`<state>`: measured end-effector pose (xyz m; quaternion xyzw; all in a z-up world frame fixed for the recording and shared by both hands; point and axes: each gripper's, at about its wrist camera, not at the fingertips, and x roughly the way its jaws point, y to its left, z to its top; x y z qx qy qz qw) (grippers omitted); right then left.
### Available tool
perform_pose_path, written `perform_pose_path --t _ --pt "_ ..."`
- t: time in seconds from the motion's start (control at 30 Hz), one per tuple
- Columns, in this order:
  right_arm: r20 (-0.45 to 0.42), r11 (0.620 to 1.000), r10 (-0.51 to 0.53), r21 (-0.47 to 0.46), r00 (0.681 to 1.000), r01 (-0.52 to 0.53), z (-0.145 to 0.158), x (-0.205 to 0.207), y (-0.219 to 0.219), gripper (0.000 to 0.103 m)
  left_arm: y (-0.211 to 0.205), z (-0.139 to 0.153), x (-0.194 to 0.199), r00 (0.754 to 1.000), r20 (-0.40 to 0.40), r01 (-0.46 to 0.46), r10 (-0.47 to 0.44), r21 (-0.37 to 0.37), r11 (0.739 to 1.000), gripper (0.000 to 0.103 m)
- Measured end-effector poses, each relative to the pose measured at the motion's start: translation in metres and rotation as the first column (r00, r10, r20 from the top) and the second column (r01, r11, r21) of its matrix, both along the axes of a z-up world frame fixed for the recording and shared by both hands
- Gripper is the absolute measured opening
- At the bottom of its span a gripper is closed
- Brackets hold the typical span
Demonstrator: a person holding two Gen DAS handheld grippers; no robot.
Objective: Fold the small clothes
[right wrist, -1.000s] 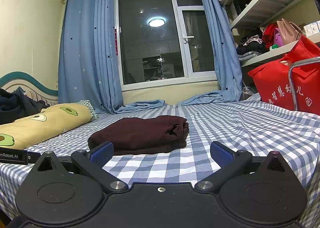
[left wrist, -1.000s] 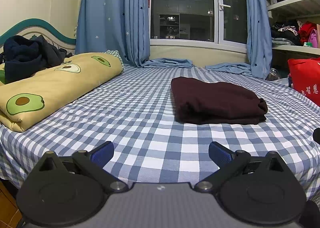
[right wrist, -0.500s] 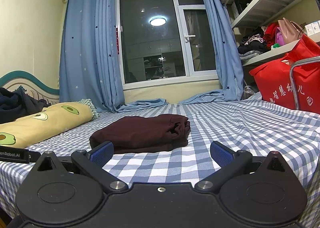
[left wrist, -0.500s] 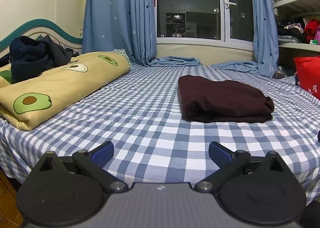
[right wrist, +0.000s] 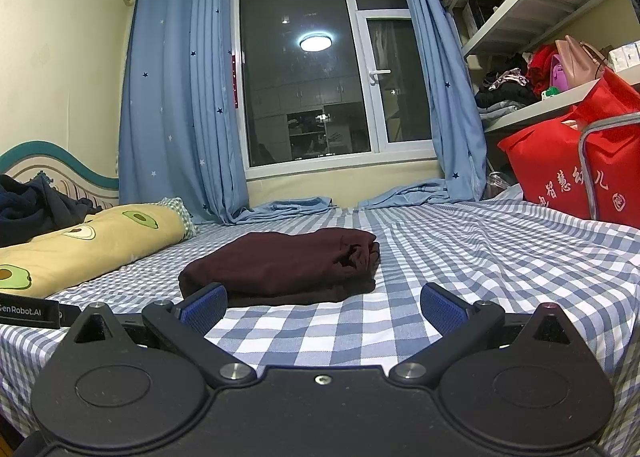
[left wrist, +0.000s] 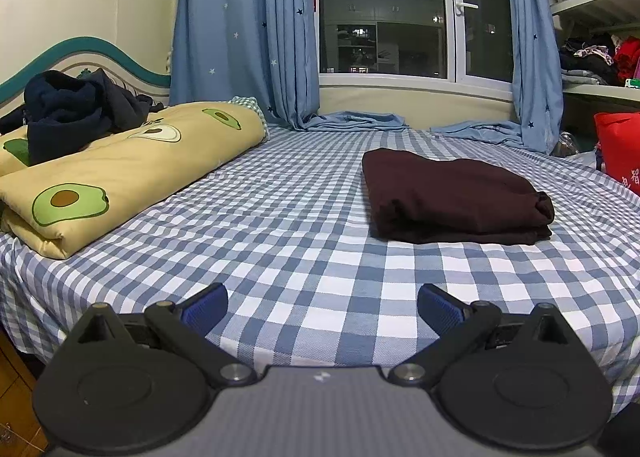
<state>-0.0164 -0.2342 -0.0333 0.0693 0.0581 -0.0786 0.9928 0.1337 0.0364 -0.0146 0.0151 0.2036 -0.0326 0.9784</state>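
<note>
While both grippers' fingers [left wrist: 204, 307] gape empty, folded maroon garment [left wrist: 452, 193] lies on bed [left wrist: 280, 217].

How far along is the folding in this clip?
Done: the maroon garment lies folded in a compact stack on the checked bedsheet. In hand: nothing; the left gripper and right gripper are open and empty. Possibly left: the dark clothes heap on the avocado quilt is unfolded.

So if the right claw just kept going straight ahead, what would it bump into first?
Most likely the folded maroon garment lying on the checked bedsheet. It sits just ahead of the open right claw, slightly toward its left finger, though depth is hard to judge through this lens.
</note>
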Motion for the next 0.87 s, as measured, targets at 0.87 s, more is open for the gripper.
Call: perform_pose_path --t 0.87 --pt "-0.002 1.000 0.005 0.001 1.000 -0.005 -0.0014 -0.0035 -0.0007 0.103 0.0019 -0.0022 -0.0018 0.999 0.002 -0.038 0.038 0.032 0.999 0.102"
